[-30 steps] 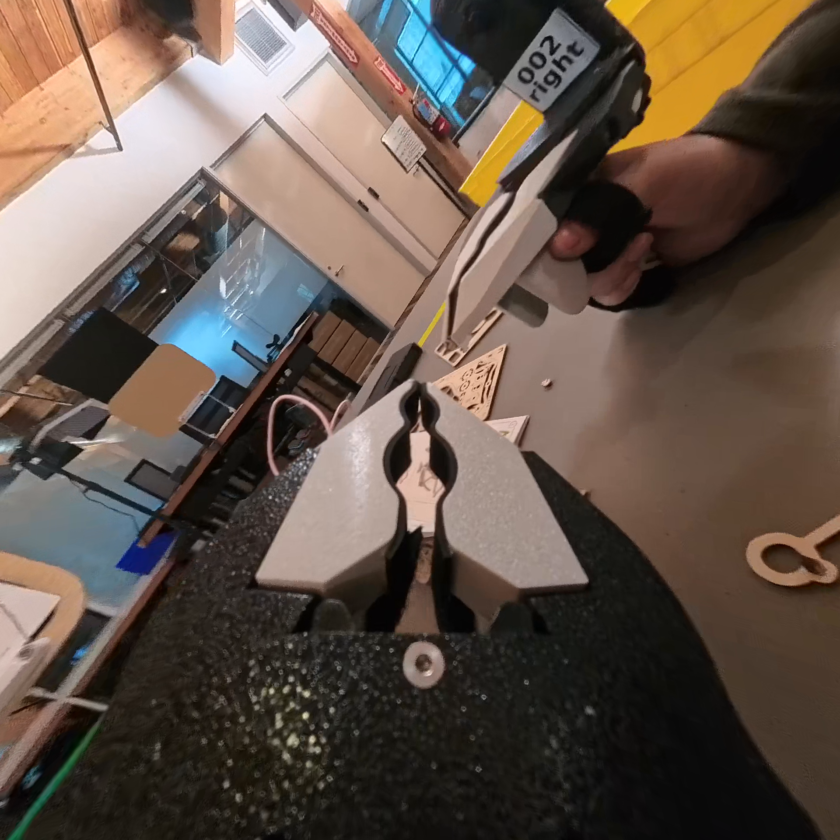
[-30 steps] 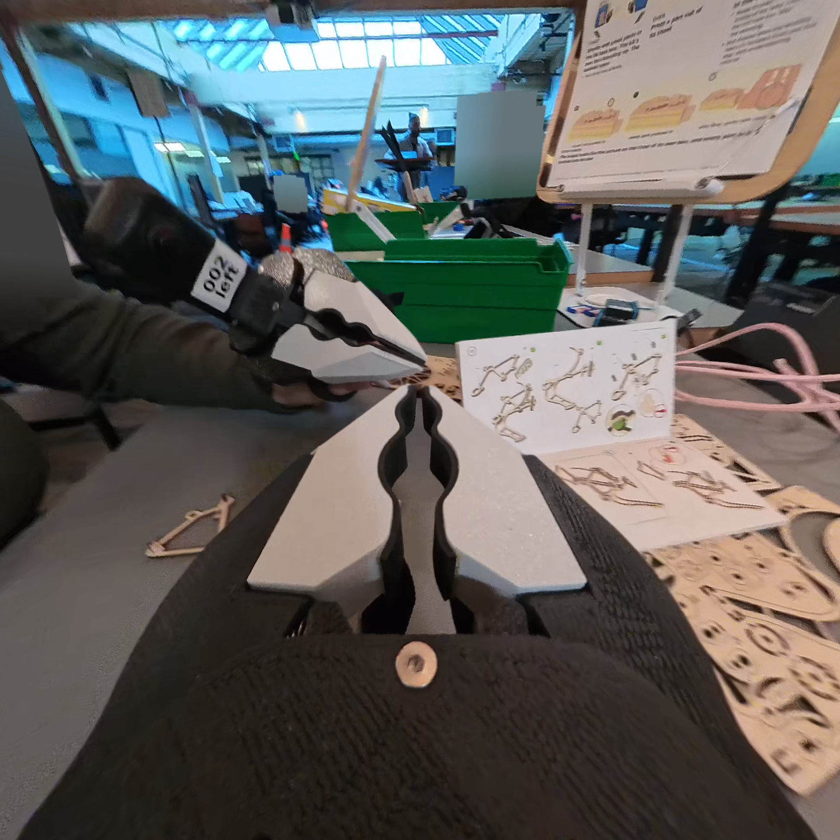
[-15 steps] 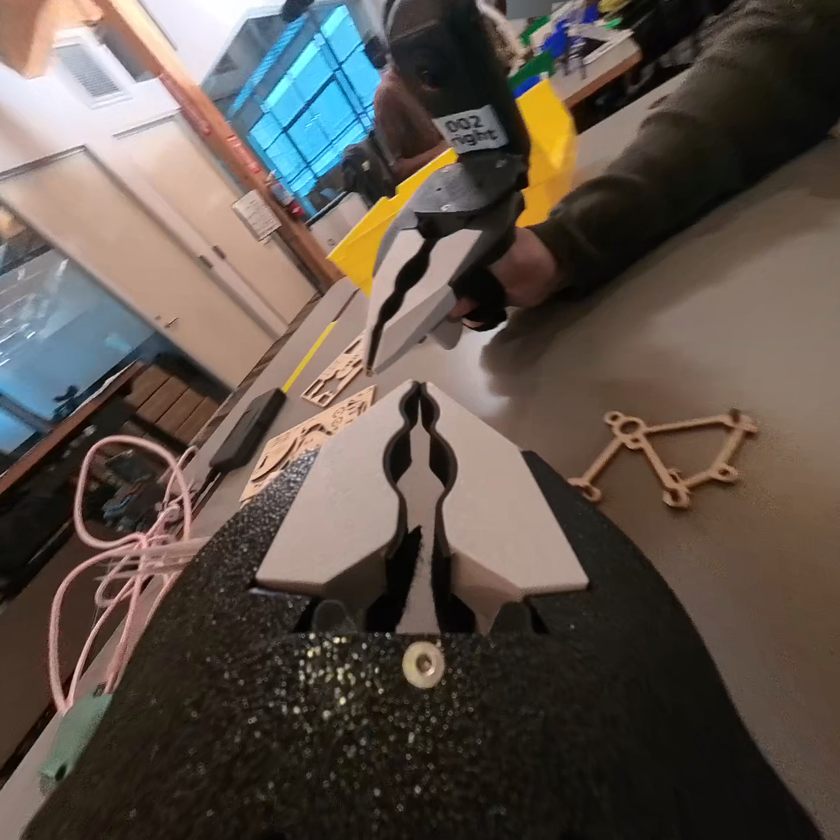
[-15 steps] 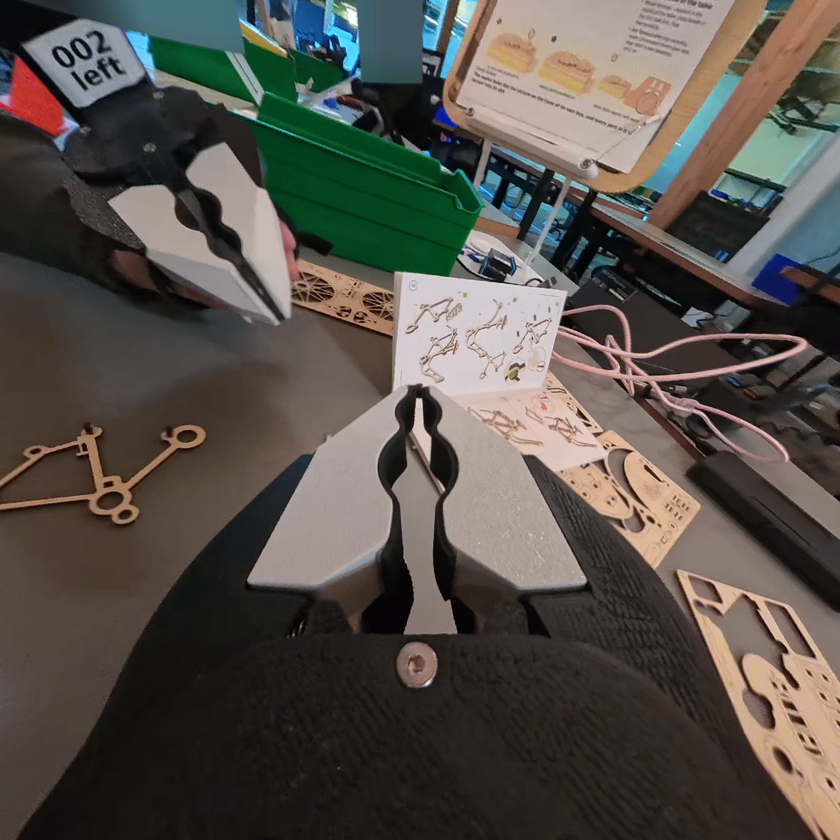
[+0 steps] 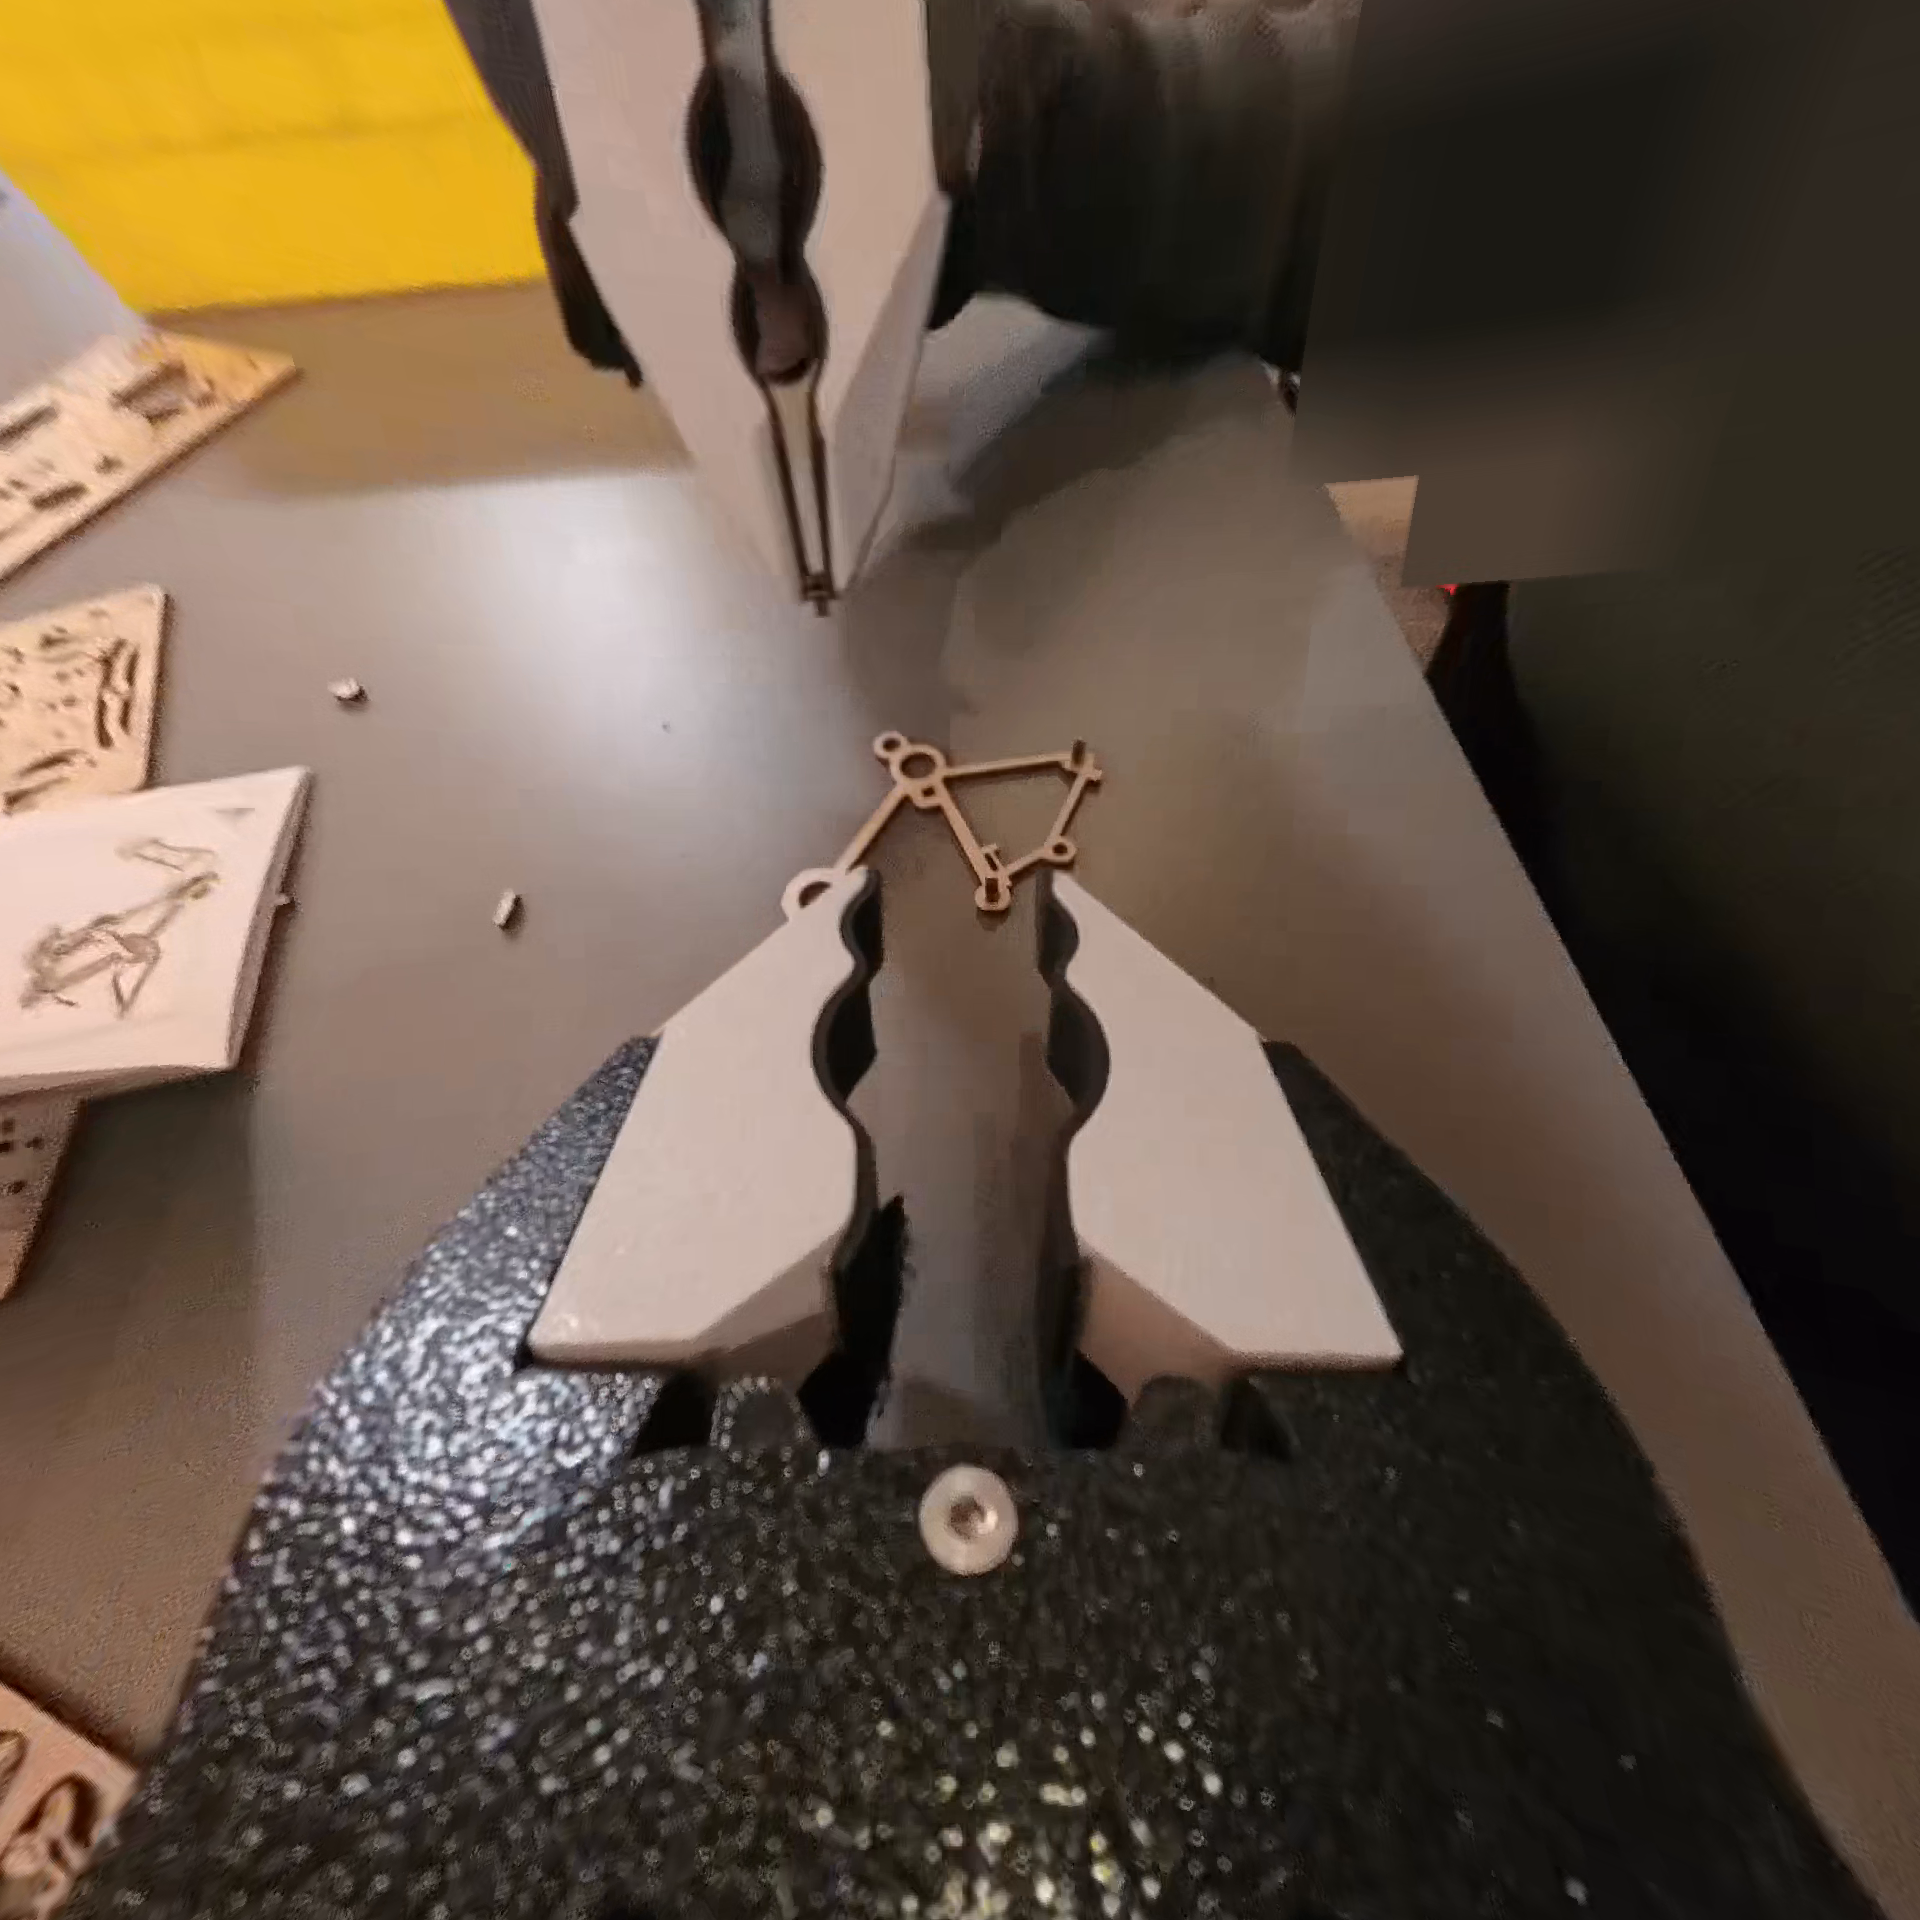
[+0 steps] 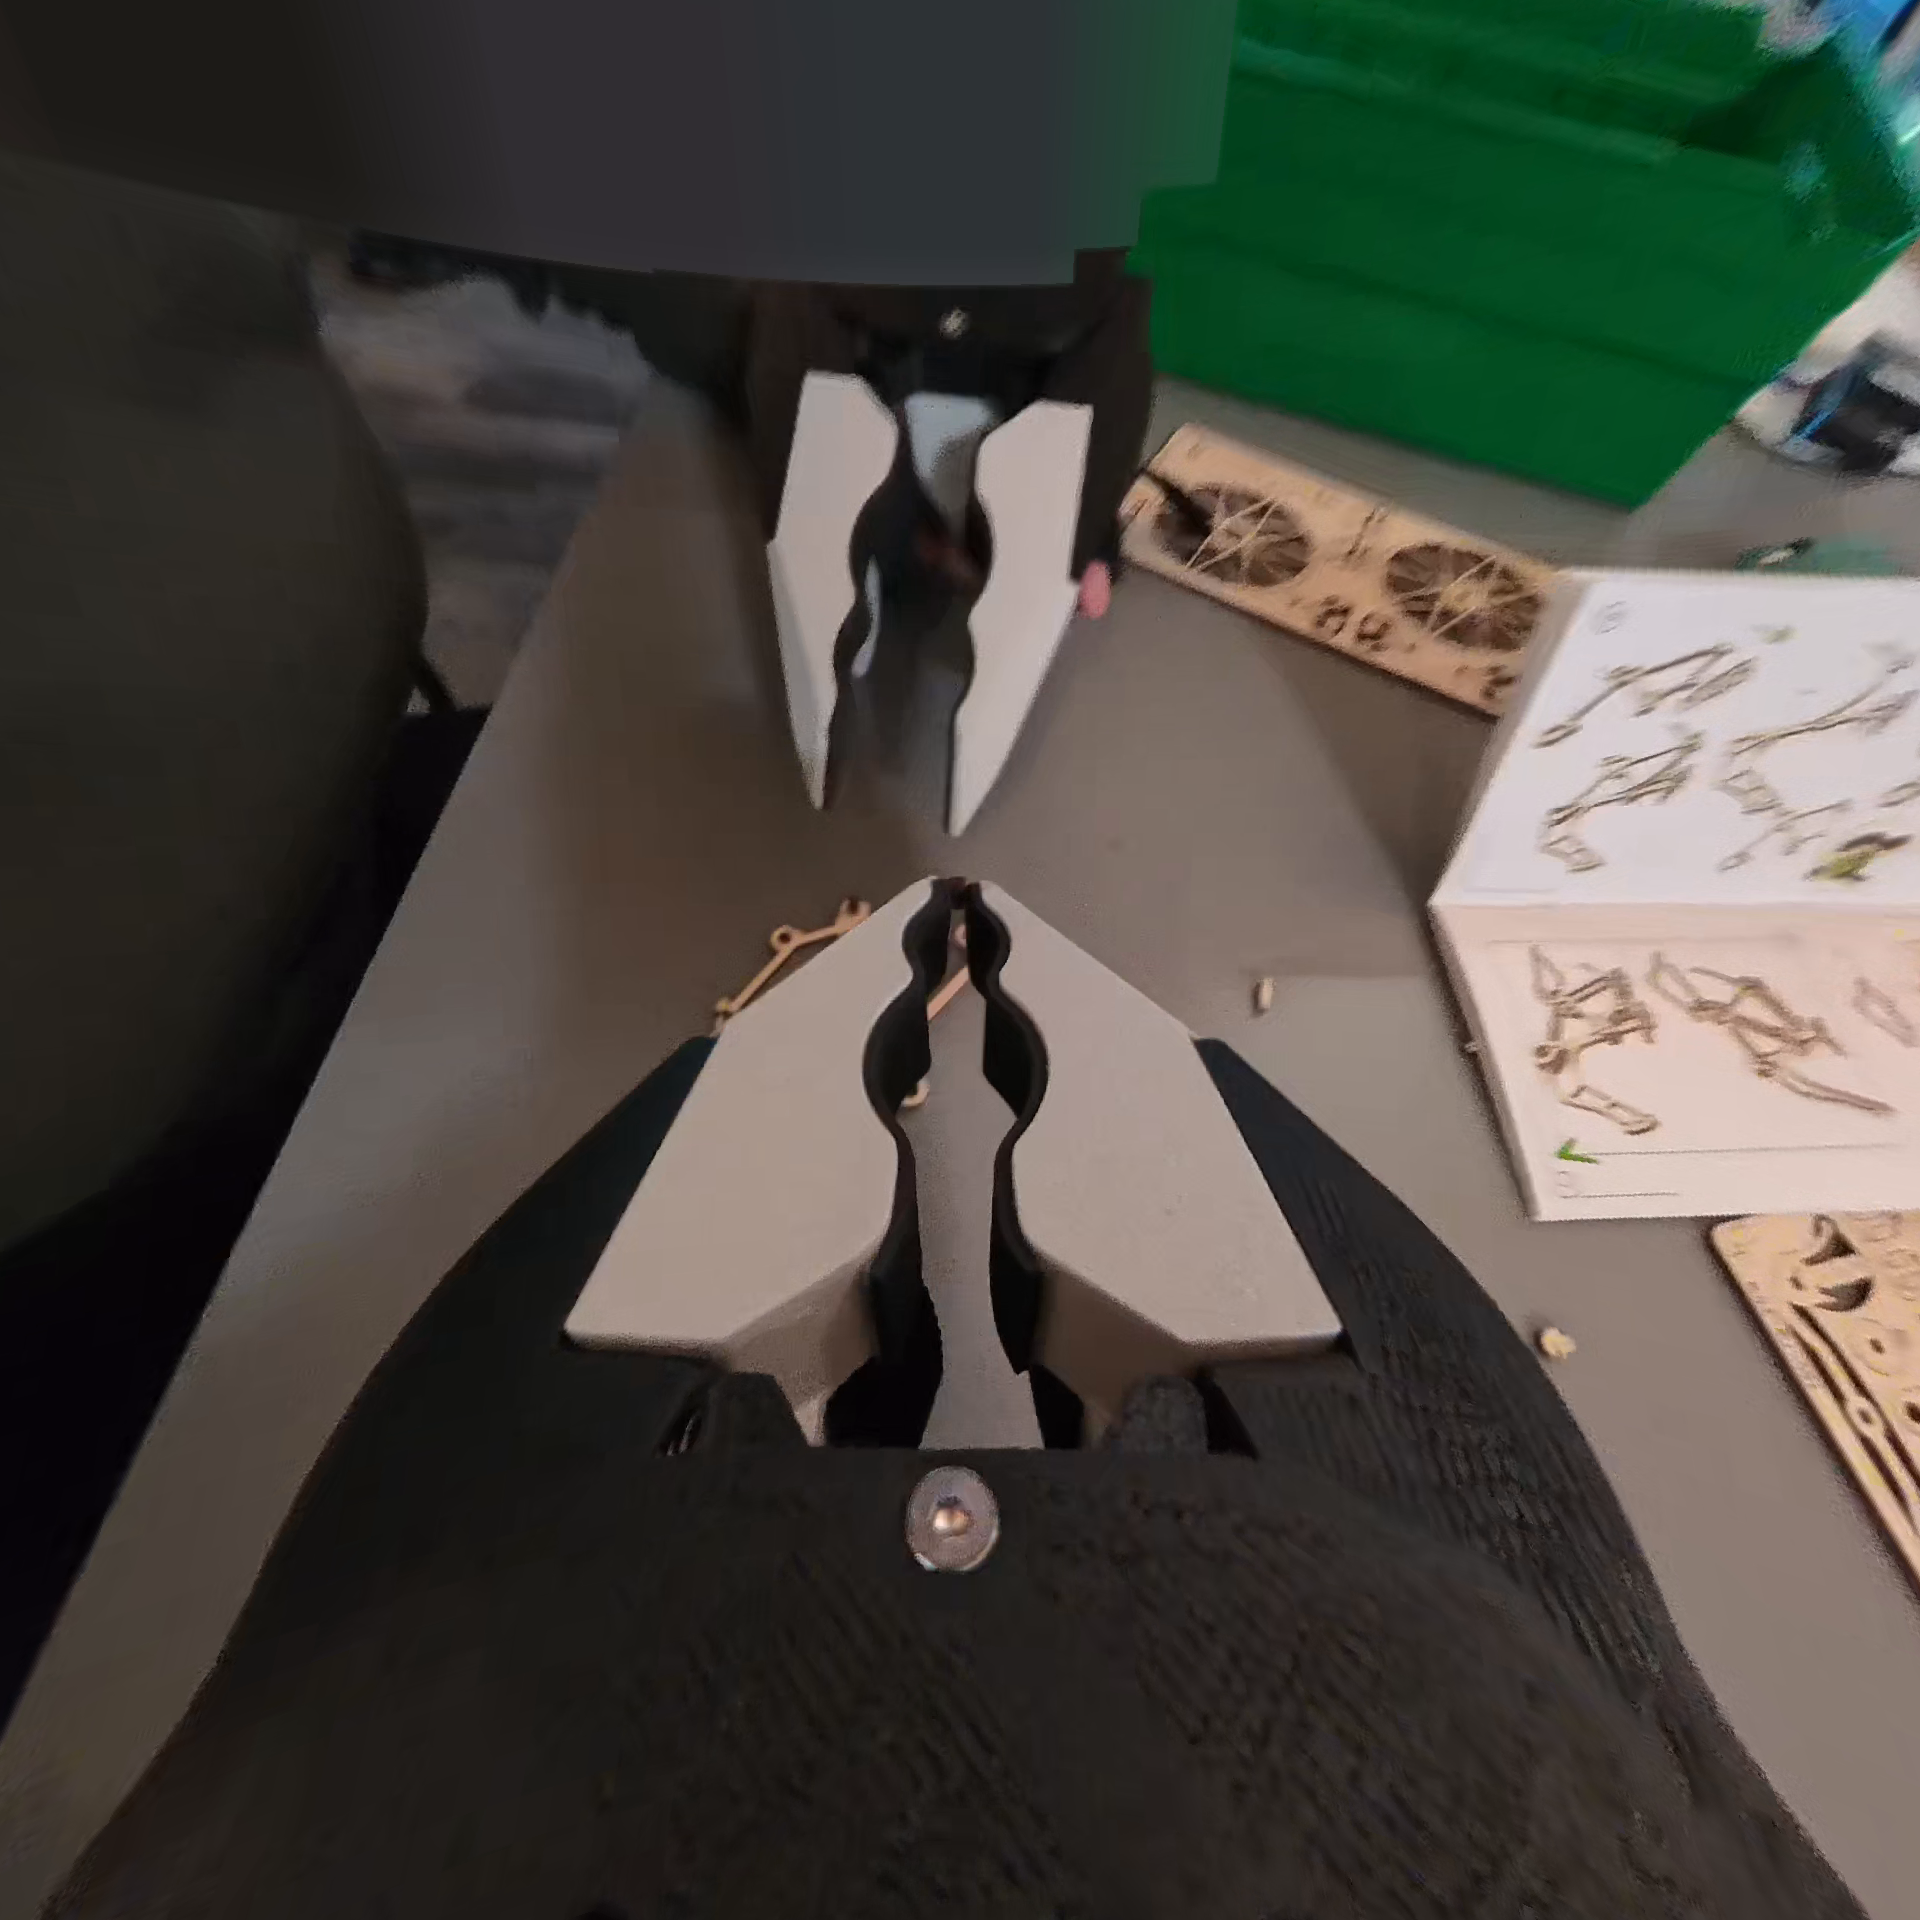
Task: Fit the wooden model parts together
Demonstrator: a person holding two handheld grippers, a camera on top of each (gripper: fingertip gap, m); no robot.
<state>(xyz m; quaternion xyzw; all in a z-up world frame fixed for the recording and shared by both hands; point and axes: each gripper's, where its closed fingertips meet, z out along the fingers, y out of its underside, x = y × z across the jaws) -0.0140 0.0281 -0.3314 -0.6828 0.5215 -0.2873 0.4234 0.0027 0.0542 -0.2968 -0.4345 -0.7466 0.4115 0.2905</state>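
Note:
A thin wooden triangular frame part (image 5: 977,810) lies flat on the dark table (image 5: 540,1039). My left gripper (image 5: 956,891) is open just short of it. Its fingertips flank the frame's near corner without pressing on it, and its left fingertip (image 5: 847,904) covers one ring end. The right gripper (image 5: 818,590) faces me from the far side, shut, with a tiny peg (image 5: 820,602) pinched at its tips. In the right wrist view the right gripper (image 6: 954,883) hovers over the frame (image 6: 800,940), and the open left gripper (image 6: 885,816) is opposite.
An open instruction booklet (image 5: 135,914) (image 6: 1683,883) and wooden part sheets (image 5: 73,686) (image 6: 1330,561) lie at one side. Loose pegs (image 5: 506,909) (image 6: 1262,992) dot the table. Green bins (image 6: 1507,239) and a yellow bin (image 5: 260,156) stand behind. The table edge (image 5: 1507,831) is near the frame.
Both grippers have swung down over the frame and now face each other closely. My left jaws, shut before, have opened. The right jaws stayed shut.

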